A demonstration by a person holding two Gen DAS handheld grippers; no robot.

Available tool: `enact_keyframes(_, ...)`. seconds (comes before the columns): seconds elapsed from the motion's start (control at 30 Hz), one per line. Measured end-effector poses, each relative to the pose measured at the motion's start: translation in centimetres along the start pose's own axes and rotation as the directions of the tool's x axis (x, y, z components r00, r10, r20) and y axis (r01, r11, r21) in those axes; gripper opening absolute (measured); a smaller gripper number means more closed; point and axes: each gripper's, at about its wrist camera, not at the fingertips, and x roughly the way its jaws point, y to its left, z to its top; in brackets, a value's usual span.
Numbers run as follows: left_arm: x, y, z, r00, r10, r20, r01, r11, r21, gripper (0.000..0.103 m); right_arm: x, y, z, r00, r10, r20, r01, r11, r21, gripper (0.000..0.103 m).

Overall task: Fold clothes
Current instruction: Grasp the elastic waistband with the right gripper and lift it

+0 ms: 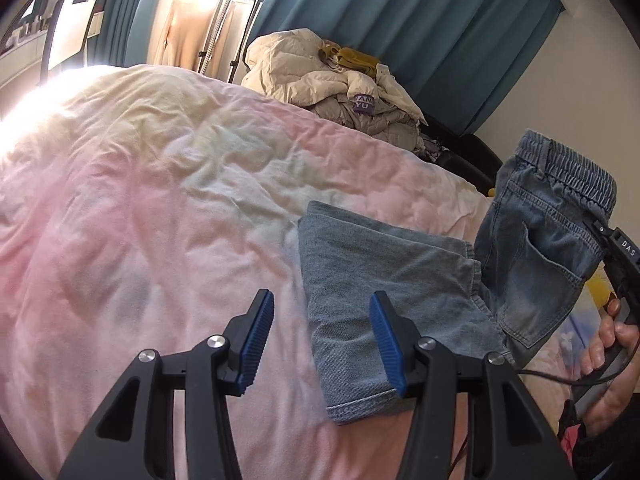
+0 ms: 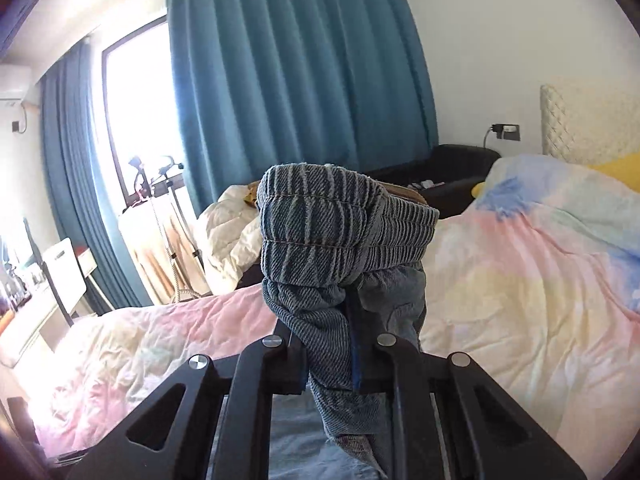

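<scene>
Right gripper lifting jeans waistband off bed

I held the right gripper (image 2: 338,320) clamped on the faded blue denim jeans (image 1: 532,248) at the elastic waistband, legs folded on the pink-and-yellow quilt (image 1: 160,200); my left gripper (image 1: 320,340) hovered above, fingers apart, empty.

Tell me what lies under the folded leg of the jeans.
The jeans leg lies flat on the pink quilt, which shows all around it. The part of the quilt directly under the denim is covered.

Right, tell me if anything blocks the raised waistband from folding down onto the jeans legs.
Nothing visible does. The right gripper holds the waistband up; the jeans legs lie bare on the bed cover.
</scene>
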Motion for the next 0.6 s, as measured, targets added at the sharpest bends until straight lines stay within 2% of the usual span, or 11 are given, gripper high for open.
enact_keyframes(0.13,-1.8,2.3,0.8,0.998,0.052,0.042,-0.051,0.998,-0.032,0.051,1.0,6.3,-4.8,0.997,0.056,-0.059,-0.062,0.992,-0.113,0.013)
enact_keyframes(0.2,-2.0,3.5,1.0,0.997,0.058,0.041,-0.056,0.996,-0.065,0.051,2.0,9.3,-7.9,0.99,0.072,-0.124,-0.094,0.979,-0.18,0.013)
enact_keyframes(0.33,-1.6,4.3,1.0,0.998,0.059,0.025,-0.057,0.995,-0.087,0.051,5.2,13.1,-15.6,0.95,0.058,-0.306,-0.158,0.937,-0.311,0.012)
enact_keyframes(0.53,-0.9,3.6,0.7,1.0,0.026,0.007,-0.025,0.997,-0.069,0.051,4.8,14.5,-19.0,0.939,0.031,-0.343,-0.177,0.898,-0.402,0.012)
enact_keyframes(0.6,-1.1,3.5,0.7,1.0,0.022,0.015,-0.021,0.998,-0.063,0.051,4.3,14.3,-18.0,0.951,0.065,-0.303,-0.182,0.908,-0.376,0.011)
